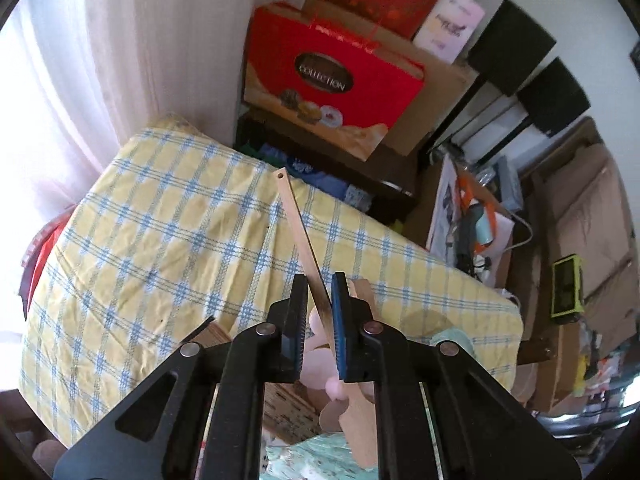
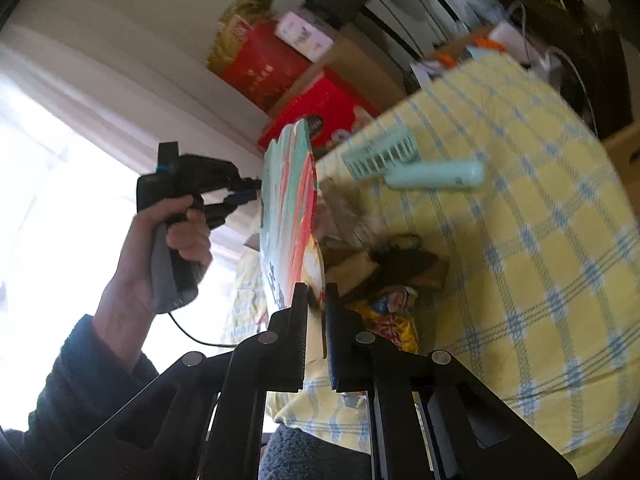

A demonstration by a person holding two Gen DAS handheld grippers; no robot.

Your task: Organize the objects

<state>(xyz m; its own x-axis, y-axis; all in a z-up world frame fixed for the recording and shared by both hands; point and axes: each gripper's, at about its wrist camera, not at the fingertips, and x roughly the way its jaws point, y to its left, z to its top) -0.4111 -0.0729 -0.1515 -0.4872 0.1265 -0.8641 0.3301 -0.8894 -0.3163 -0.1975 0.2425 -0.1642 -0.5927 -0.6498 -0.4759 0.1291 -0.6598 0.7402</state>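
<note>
- Left gripper (image 1: 319, 284) clamps a thin wooden stick (image 1: 296, 224), raised over the table (image 1: 160, 220).
- Right gripper (image 2: 318, 294) clamps the painted fan (image 2: 288, 208), lifted edge-on.
- Risk: both grips are narrow; either piece may pivot and slip.

Red gift box (image 1: 332, 80) — 2 black speakers (image 1: 532, 68)

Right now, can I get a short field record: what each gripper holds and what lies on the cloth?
left gripper: shut on a thin wooden strip with a hole at its far end, held above the cloth
right gripper: shut on the handle of a printed hand fan, held on edge
checked cloth: mint handheld fan lying on it
background: red gift boxes
</note>
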